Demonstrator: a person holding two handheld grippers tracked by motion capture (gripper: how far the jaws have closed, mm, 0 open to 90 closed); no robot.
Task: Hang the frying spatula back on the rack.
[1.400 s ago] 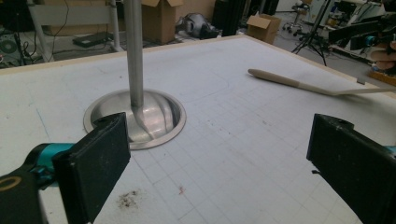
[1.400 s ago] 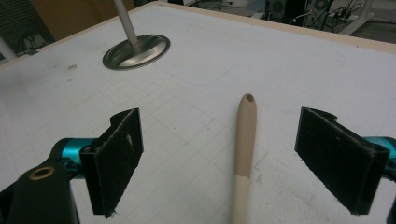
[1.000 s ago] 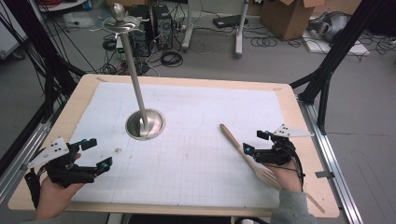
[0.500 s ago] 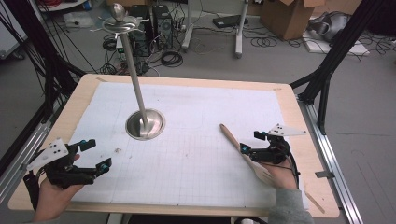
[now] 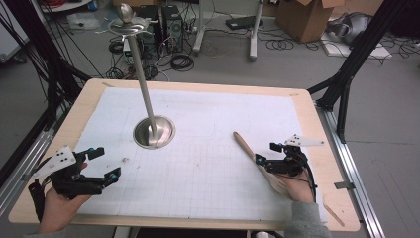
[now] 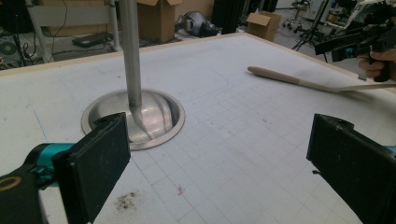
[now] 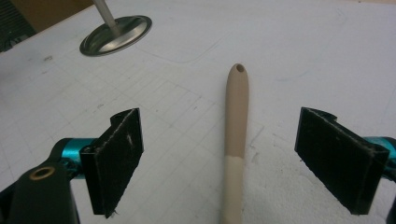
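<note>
The spatula (image 7: 235, 140) lay flat on the table (image 5: 208, 99), right of the stand (image 5: 154, 131), handle end toward it, between the wide-open right gripper (image 7: 243, 154). Left gripper (image 6: 219, 168) wide open, empty.

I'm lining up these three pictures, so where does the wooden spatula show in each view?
High view: spatula lies right of centre, under the right claw.
Left gripper view: spatula at upper right, lying across the mat.
Right gripper view: spatula at centre, between the open jaws.
Shared landmark: the metal stand, beyond the handle tip.
</note>
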